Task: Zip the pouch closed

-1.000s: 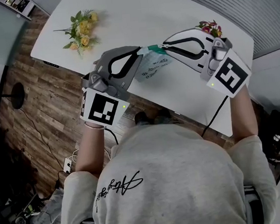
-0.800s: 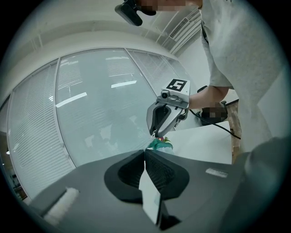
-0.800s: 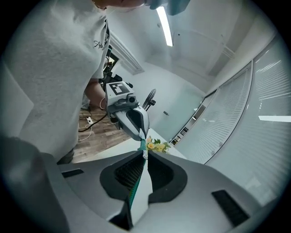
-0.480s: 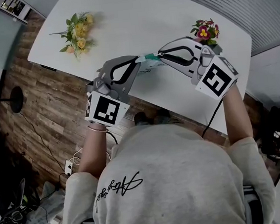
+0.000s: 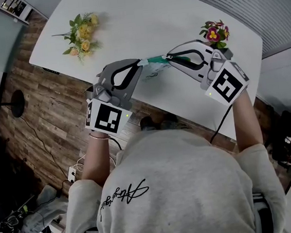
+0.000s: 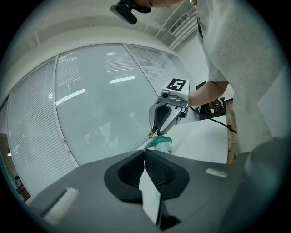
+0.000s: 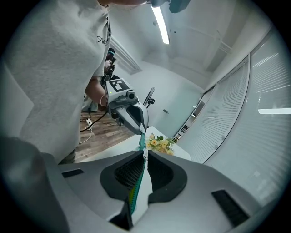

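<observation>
Seen from above, the person reaches both forearms forward with elbows bent. The left gripper [image 5: 141, 62] and right gripper [image 5: 168, 57] angle inward toward each other, with their tips close but apart. Each gripper's jaws are pressed together, clamped on opposite ends of the pouch [image 5: 155, 61].

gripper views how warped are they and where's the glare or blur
Left gripper view: fisheye circle, black corners, blinds bowed, lamp reflections on the glass, pouch edge soft up close. Right gripper view: same warp, ceiling lamp blown out, zipper slightly blurred between the jaws.
</observation>
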Available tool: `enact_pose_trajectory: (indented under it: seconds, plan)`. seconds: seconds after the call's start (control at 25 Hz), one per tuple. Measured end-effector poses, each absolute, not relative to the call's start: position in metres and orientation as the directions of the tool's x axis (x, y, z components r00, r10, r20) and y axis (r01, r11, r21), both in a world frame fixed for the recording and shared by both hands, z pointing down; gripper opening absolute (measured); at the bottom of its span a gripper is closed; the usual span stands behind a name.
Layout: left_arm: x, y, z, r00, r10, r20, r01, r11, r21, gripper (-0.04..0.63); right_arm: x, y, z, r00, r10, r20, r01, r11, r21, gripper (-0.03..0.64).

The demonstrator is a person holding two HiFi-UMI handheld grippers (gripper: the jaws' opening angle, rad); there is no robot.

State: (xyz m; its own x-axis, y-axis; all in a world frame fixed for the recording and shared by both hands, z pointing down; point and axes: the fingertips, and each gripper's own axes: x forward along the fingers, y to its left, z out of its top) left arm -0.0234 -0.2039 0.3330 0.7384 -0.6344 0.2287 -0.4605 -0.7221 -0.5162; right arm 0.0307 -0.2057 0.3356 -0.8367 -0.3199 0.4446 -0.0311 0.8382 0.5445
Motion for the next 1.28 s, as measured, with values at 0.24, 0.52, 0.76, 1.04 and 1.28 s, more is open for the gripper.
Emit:
enact_pose_trajectory:
  seconds: [0.24, 0.52, 0.76, 1.04, 1.28]
  plan:
    - [-0.021, -0.204, 0.334, 0.745, -0.625, 0.232, -0.447, -0.726, -0.522, 0.008, 0.033, -0.207, 0.338, -0.834, -0.322, 0.448, -0.033, 0.84, 0.542, 0.031]
    - [-0.026, -0.199, 0.325, 0.744, -0.63, 0.222, -0.45, -0.719, -0.53, 0.008, 0.03, -0.204, 0.331, -0.836, -0.332, 0.438, -0.042, 0.833, 0.552, 0.031]
    - [-0.023, -0.197, 0.322, 0.751, -0.622, 0.22, -0.427, -0.712, -0.557, 0.008, 0.033, -0.203, 0.334, -0.831, -0.335, 0.444, -0.041, 0.833, 0.552, 0.029]
    - [-0.032, -0.201, 0.32, 0.739, -0.637, 0.221, -0.449, -0.709, -0.543, 0.008, 0.039, -0.209, 0.336, -0.824, -0.35, 0.446, -0.052, 0.83, 0.556, 0.026]
    - [-0.033, -0.2, 0.32, 0.744, -0.631, 0.221, -0.44, -0.712, -0.547, 0.008, 0.038, -0.21, 0.338, -0.825, -0.349, 0.446, -0.05, 0.829, 0.556, 0.026]
